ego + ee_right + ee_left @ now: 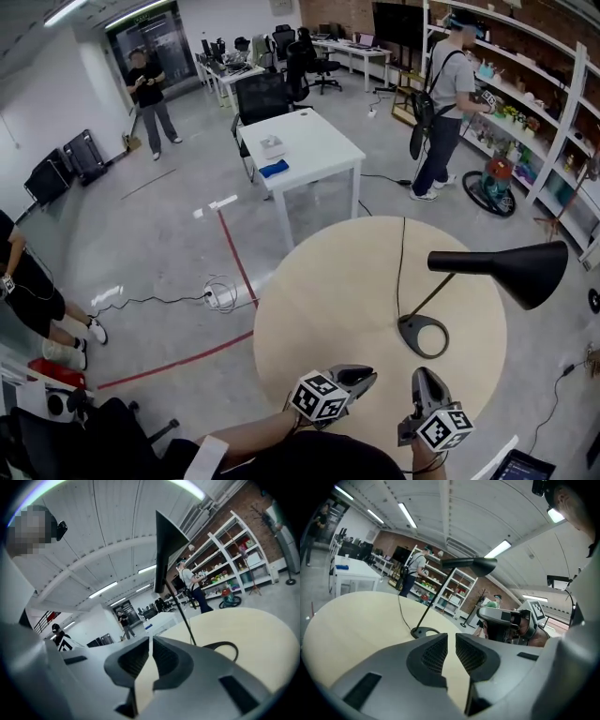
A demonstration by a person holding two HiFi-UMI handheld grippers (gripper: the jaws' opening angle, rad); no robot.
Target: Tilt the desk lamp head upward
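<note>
Desk lamp (433, 298) stands on the round pale-wood surface (319, 300), right of centre. Its black cone lamp head (525, 272) reaches out past the surface's right edge, lying roughly level w/ the wide mouth to the right. A thin stem slants down-left to the loop-shaped base (424, 336). A black cord (403, 258) runs from the base to the far edge.

Left hand-held gripper (371, 376) sits over the near edge, tips pointing right toward the base but not touching it. Its jaws are drawn in to a thin slit w/ nothing btwn them. Right hand-held gripper (421, 373) is just beside it, tips near the base but apart from it, jaws closed and empty.

Only print that can be made out: black-and-white square marker patterns on the left cube (319, 397) and right cube (443, 428).

Bkgd: white table (309, 145) w/ a blue item (274, 169), a person w/ backpack (445, 103) at the shelving (553, 112), and a red tape line (239, 262) on the floor.
</note>
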